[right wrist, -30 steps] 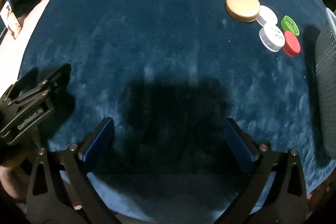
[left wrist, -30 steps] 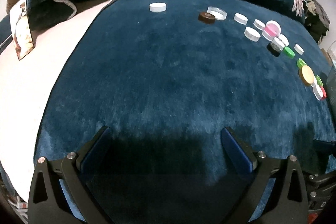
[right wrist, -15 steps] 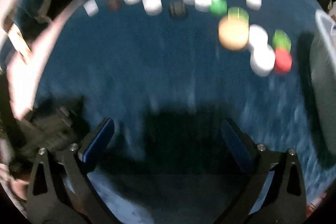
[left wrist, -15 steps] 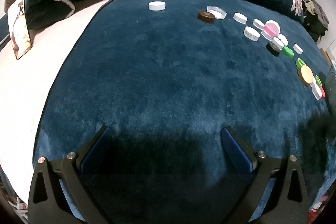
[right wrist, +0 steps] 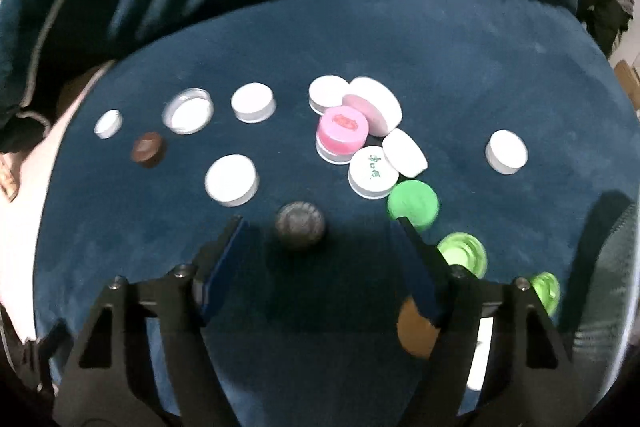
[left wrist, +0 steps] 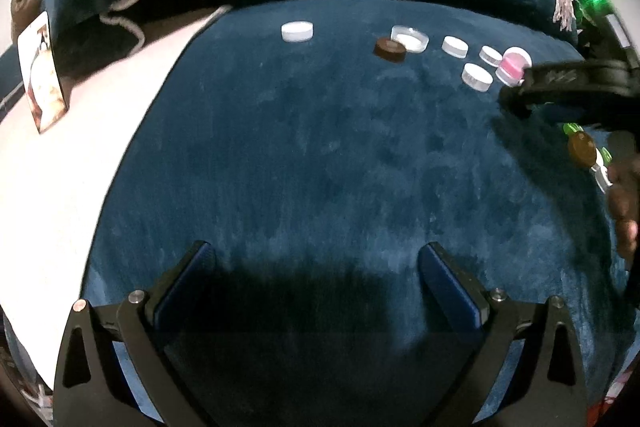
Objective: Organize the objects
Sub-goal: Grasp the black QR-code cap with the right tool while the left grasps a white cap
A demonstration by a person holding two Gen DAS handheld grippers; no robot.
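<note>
While the right tool [right wrist: 316, 247] hung over the scattered bottle caps on the blue blanket [right wrist: 460, 51], the sensible move was to centre its fingers either side of the dark cap [right wrist: 300, 225] and come straight down, keeping clear of the green cap [right wrist: 412, 201] just right of it. Its jaws had just been closing and stood about half open, with the dark cap just beyond the tips and nothing gripped. The left tool [left wrist: 316, 279] stood wide open and empty over bare blanket.
</note>
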